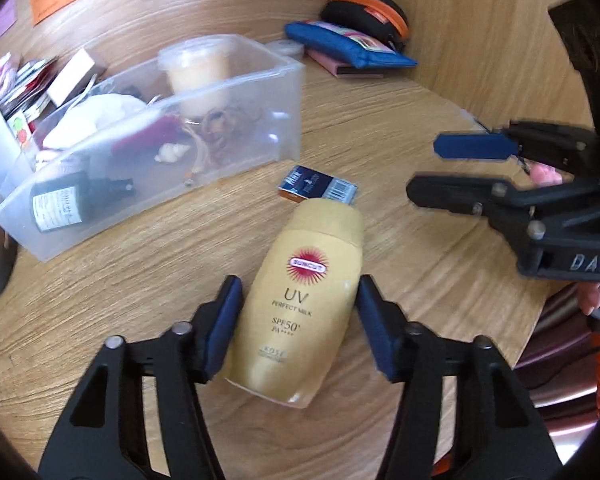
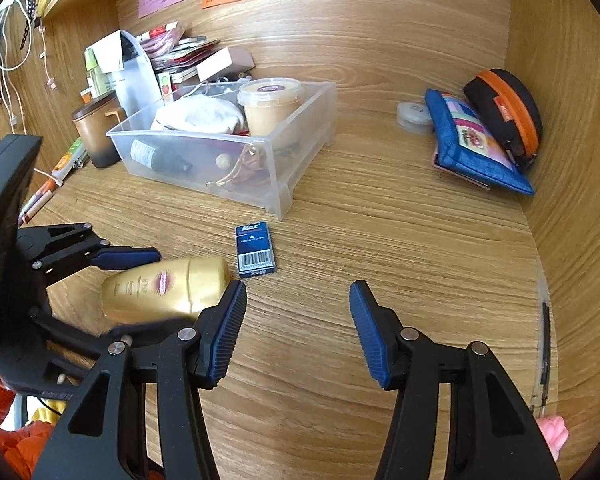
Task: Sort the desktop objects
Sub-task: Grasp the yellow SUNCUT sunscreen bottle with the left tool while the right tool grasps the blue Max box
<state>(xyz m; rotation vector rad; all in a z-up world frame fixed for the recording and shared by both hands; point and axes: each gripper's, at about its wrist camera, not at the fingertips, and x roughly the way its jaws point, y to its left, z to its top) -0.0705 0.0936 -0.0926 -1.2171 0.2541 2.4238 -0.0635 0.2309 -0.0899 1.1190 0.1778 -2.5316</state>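
Note:
A gold sunscreen bottle (image 1: 304, 304) lies on the wooden desk between the fingers of my left gripper (image 1: 298, 320). The pads stand close on both sides of it, with a small gap on the right. It also shows in the right wrist view (image 2: 168, 288). A small blue staple box (image 1: 318, 189) (image 2: 255, 250) lies just beyond the bottle's cap. My right gripper (image 2: 298, 332) is open and empty above bare desk; it shows in the left wrist view (image 1: 440, 168) at the right.
A clear plastic bin (image 1: 288, 80) (image 2: 320, 92) with a dark bottle, a cup, a cloth and cords stands at the back left. A blue pouch (image 2: 472, 148) and a black-orange case (image 2: 508, 112) lean in the back right corner. Books and a brown jar (image 2: 96, 132) are at the far left.

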